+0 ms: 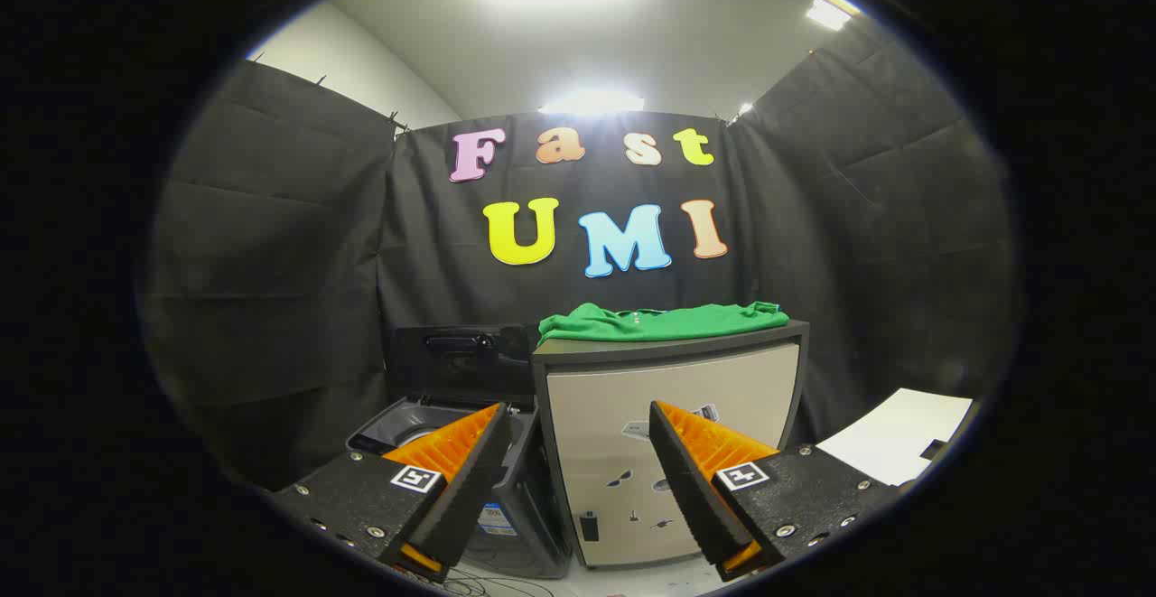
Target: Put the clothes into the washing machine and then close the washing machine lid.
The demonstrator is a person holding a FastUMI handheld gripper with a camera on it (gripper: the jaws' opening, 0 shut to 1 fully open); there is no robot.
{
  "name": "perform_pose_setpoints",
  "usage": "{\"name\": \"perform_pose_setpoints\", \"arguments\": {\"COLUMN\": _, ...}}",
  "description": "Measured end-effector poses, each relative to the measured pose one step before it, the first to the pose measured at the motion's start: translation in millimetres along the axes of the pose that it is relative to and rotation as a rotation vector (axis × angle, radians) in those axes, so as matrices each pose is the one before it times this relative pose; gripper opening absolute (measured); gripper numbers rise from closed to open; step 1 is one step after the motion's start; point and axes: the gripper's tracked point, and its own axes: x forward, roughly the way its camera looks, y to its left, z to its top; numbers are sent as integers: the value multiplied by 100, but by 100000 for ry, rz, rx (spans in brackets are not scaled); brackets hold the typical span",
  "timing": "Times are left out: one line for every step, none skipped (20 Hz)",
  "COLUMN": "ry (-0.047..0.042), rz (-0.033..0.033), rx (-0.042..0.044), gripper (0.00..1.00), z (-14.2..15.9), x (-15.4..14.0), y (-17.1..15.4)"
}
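One green garment, one open washer, and your tongs held wide with nothing between them.

You've got the tongs spread apart, both fingers in the air, gripping nothing, and well short of everything ahead. Beyond the fingers stands a pale cabinet with a dark top, and the green clothes lie spread flat across that top, draping a little over its front edge. Just beside the cabinet, on its left, sits the washing machine, lower than the cabinet; its lid stands raised at the back, and your left finger overlaps the open tub. Off to the right of the cabinet, past your right finger, a white sheet lies flat.
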Motion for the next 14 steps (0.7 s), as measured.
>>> {"name": "perform_pose_setpoints", "arguments": {"ry": -111, "rz": -161, "rx": -12, "gripper": 95, "z": 123, "x": 52, "y": -94}}
{"name": "perform_pose_setpoints", "arguments": {"ry": -318, "rz": -203, "rx": -108, "gripper": 95, "z": 218, "x": 7, "y": -28}}
{"name": "perform_pose_setpoints", "arguments": {"ry": -380, "rz": -205, "rx": -102, "gripper": 95, "z": 374, "x": 45, "y": -69}}
{"name": "perform_pose_setpoints", "arguments": {"ry": -563, "rz": -219, "rx": -62, "gripper": 95, "z": 345, "x": -21, "y": -80}}
{"name": "perform_pose_setpoints", "arguments": {"ry": -588, "rz": -232, "rx": -40, "gripper": 95, "z": 401, "x": 77, "y": -76}}
{"name": "perform_pose_setpoints", "arguments": {"ry": -636, "rz": -270, "rx": -34, "gripper": 95, "z": 459, "x": 51, "y": -74}}
{"name": "perform_pose_setpoints", "arguments": {"ry": -632, "rz": -296, "rx": -90, "gripper": 95, "z": 391, "x": 135, "y": -74}}
{"name": "perform_pose_setpoints", "arguments": {"ry": -703, "rz": -91, "rx": -87, "gripper": 95, "z": 416, "x": 208, "y": -20}}
{"name": "perform_pose_setpoints", "arguments": {"ry": -523, "rz": 24, "rx": -98, "gripper": 95, "z": 225, "x": 186, "y": 45}}
{"name": "perform_pose_setpoints", "arguments": {"ry": -485, "rz": 250, "rx": -43, "gripper": 95, "z": 240, "x": 232, "y": 67}}
{"name": "perform_pose_setpoints", "arguments": {"ry": -257, "rz": 463, "rx": -192, "gripper": 95, "z": 106, "x": 229, "y": 175}}
{"name": "perform_pose_setpoints", "arguments": {"ry": 63, "rz": 650, "rx": -417, "gripper": 95, "z": 130, "x": 271, "y": 214}}
{"name": "perform_pose_setpoints", "arguments": {"ry": 65, "rz": 566, "rx": -455, "gripper": 95, "z": 44, "x": 246, "y": 151}}
{"name": "perform_pose_setpoints", "arguments": {"ry": -225, "rz": 147, "rx": -212, "gripper": 95, "z": 190, "x": 161, "y": 44}}
